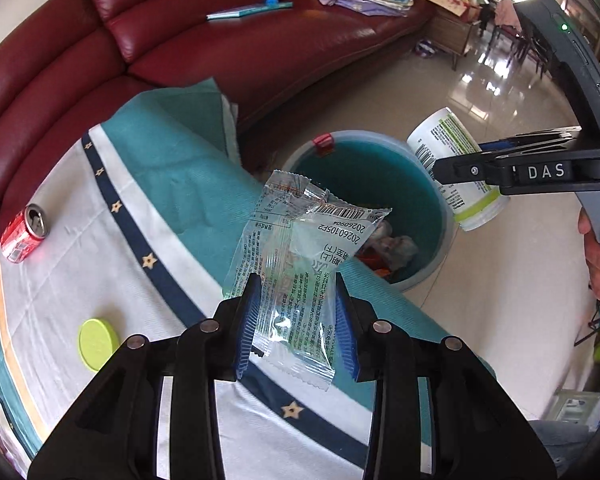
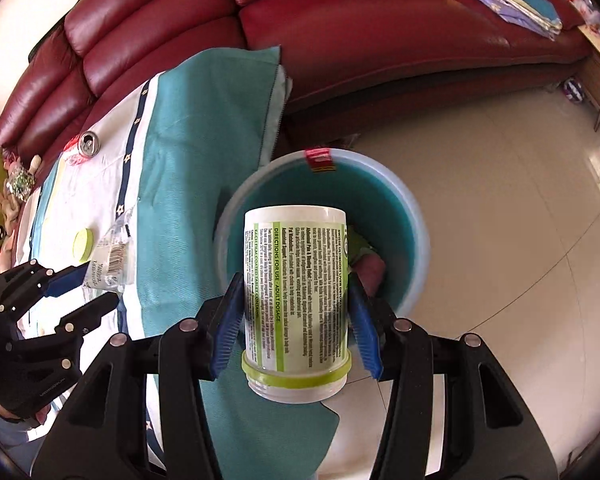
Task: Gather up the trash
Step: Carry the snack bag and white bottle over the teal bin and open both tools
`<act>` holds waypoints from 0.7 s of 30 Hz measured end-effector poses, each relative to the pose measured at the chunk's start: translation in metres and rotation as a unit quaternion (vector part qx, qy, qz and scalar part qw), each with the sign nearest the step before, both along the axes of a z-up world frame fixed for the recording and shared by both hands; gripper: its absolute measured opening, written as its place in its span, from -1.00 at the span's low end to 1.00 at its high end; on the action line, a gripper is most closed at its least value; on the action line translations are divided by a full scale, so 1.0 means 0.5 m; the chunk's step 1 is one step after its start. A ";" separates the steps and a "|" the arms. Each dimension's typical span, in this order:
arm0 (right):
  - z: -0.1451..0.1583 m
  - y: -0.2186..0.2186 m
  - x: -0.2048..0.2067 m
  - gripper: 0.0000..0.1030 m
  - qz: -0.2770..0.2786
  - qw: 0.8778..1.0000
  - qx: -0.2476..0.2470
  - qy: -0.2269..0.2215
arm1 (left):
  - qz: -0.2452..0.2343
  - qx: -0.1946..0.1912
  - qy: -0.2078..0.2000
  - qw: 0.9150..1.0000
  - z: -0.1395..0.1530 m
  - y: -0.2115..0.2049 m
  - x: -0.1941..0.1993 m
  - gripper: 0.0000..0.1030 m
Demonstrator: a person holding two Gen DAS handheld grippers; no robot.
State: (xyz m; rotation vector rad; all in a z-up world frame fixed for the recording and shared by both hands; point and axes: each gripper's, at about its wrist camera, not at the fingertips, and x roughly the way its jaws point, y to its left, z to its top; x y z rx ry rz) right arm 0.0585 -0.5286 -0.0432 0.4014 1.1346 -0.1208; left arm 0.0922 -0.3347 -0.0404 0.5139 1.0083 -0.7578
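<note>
Clearly both tools are loaded. The left tool (image 1: 296, 320) grips a clear plastic wrapper (image 1: 296, 264) printed with dark text and a barcode; its blue pads press on the wrapper's lower half, and the crumpled upper end stands free above the fingertips. In the left wrist view the wrapper hangs over the edge of the tabletop (image 1: 80, 208), which is covered by a cloth in white, teal and navy with small stars, and its top corner overlaps the near rim of the bin (image 1: 364, 136).

The right tool (image 2: 296, 316) clamps a white supplement bottle (image 2: 296, 264) with a green-striped label, its pads pressing on opposite sides of the body. The bottle has no cap on it, its open threaded neck points toward the camera, and its base points toward the bin (image 2: 418, 216). From the right wrist camera it sits directly over the bin's teal interior, where some rubbish already lies at the bottom. A red clip (image 2: 320, 159) sits on the bin's far rim.

The bin stands on the pale tiled floor (image 2: 500, 184), just beside the tabletop and near a dark red leather sofa (image 2: 340, 32).

On the cloth lie a red drink can (image 1: 24, 236) on its side and a flat lime-green lid (image 1: 97, 344), well apart from each other.
</note>
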 end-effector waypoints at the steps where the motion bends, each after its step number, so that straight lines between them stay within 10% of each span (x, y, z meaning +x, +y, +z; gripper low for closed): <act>1: -0.001 -0.014 -0.008 -0.07 -0.005 1.000 0.002 0.000 | -0.006 0.000 0.002 1.000 -0.001 -0.015 -0.010 -0.30; 16: -0.049 -0.122 -0.032 -0.07 -0.043 0.999 0.019 0.019 | -0.053 0.012 0.053 0.997 -0.077 -0.184 -0.010 -0.24; 21: -0.048 -0.118 -0.013 -0.07 -0.036 0.999 0.016 0.021 | -0.042 0.014 0.043 0.998 -0.080 -0.197 -0.012 0.31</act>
